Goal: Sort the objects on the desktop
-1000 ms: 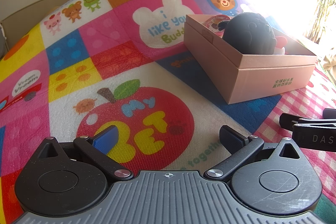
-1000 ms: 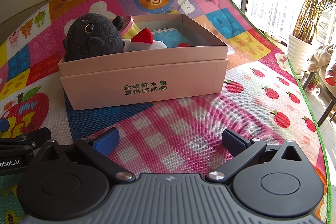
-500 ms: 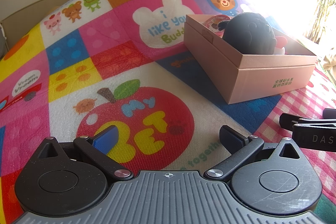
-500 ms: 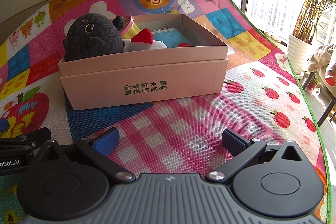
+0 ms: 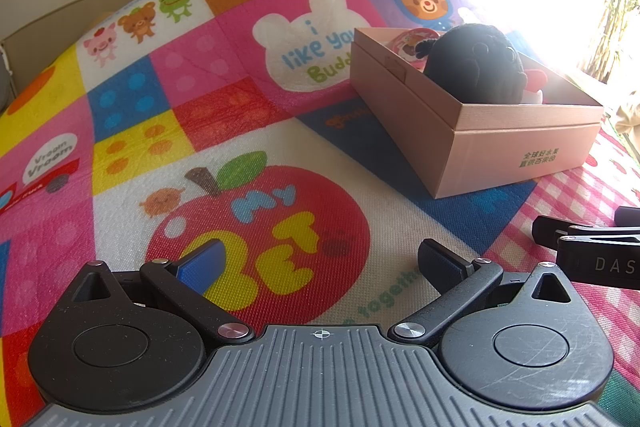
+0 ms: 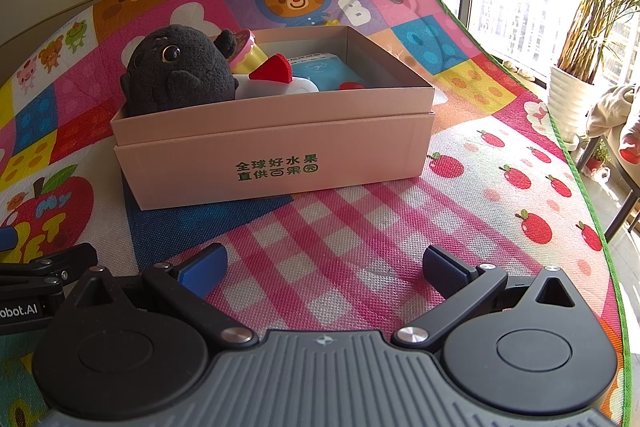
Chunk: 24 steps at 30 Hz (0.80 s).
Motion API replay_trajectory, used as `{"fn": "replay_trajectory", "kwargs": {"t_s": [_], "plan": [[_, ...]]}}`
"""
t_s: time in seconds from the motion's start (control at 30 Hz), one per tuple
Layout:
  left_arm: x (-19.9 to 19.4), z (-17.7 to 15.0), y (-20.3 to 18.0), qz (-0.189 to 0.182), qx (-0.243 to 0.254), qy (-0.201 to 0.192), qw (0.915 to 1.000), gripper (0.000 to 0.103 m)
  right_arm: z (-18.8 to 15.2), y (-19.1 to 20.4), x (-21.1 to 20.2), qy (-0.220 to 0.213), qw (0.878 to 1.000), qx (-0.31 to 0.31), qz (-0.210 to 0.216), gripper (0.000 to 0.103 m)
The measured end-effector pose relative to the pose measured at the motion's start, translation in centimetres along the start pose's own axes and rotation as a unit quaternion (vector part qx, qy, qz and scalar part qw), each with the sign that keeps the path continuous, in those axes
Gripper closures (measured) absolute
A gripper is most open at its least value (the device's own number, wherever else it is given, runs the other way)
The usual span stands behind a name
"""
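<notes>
Left gripper [image 5: 320, 259] and right gripper [image 6: 324, 263] are held low over play mat [image 6: 360, 247], jaws spread wide, nothing gripped. Pink box [image 6: 280, 155], green Chinese print on front wall, is seen mid-mat, bare mat all round. Black plush toy [image 6: 180, 75] is packed inside at left end. Mat is lettered "MY BET" [image 5: 276, 239]. Green mat edge [image 6: 576, 163] runs at right.

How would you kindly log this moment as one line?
left gripper open, empty | right gripper open, empty | black plush in pink box
</notes>
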<state>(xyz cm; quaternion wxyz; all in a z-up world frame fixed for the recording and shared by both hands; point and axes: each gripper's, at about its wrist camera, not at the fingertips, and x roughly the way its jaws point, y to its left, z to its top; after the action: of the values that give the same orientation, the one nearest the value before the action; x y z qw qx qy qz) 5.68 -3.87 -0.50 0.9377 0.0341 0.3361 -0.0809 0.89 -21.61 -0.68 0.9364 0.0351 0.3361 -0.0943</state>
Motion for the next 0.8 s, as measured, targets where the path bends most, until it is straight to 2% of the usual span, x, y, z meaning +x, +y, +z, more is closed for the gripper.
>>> {"fn": "replay_trajectory", "kwargs": {"t_s": [0.63,0.8], "plan": [[0.17,0.17,0.26,-0.005,-0.003,0.001,1.0,0.0,-0.01,0.07,0.0,0.0,1.0,0.0,0.0,0.0],[0.26,0.69,0.5,-0.011,-0.007,0.023,0.9996,0.0,0.01,0.02,0.0,0.0,1.0,0.0,0.0,0.0]]}}
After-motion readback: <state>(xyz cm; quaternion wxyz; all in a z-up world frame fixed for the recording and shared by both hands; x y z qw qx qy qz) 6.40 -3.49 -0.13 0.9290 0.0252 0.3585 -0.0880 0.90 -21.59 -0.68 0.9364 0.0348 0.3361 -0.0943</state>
